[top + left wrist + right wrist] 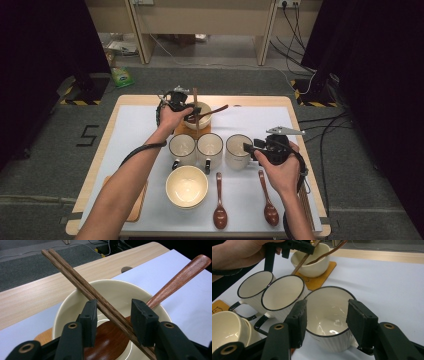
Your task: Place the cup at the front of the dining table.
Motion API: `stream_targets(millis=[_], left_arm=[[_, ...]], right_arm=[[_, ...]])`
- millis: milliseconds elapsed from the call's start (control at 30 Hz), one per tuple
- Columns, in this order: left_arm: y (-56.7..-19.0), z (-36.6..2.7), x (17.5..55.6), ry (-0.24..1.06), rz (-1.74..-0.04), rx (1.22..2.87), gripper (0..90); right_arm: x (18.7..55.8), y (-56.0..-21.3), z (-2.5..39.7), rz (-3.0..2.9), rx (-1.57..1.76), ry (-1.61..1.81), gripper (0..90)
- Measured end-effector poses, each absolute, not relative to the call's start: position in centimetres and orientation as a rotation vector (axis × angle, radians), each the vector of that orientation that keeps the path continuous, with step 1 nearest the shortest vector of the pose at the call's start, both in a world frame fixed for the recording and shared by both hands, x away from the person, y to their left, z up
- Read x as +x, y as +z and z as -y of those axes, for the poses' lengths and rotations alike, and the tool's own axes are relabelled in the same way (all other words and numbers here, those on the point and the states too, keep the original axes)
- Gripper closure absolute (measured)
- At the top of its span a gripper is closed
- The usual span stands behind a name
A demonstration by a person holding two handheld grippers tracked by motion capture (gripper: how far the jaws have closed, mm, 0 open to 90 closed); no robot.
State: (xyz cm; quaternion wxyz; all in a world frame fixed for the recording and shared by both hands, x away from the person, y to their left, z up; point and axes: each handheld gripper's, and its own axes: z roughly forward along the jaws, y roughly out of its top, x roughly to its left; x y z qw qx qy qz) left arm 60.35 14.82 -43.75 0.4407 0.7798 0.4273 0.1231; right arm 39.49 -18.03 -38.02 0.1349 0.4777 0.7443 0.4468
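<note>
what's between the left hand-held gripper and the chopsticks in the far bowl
Nothing visible. The left hand-held gripper has its jaws open on either side of the chopsticks, which lie across the rim of the far bowl. The wooden spoon rests in the bowl beneath the chopsticks, not between them and the jaws.

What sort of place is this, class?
Probably a lab or studio set up for recording: black curtains flank the table, cables trail across grey carpet, and hazard tape marks stands.
</note>
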Motion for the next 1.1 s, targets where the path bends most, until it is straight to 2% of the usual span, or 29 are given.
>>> stream_targets(millis=[1100], left_arm=[[-43.52, -14.76, 60.3, 0.319, -1.023, 1.967, 61.1]], right_arm=[[39.49, -38.01, 18.09, -2.154, 1.383, 1.296, 50.3]])
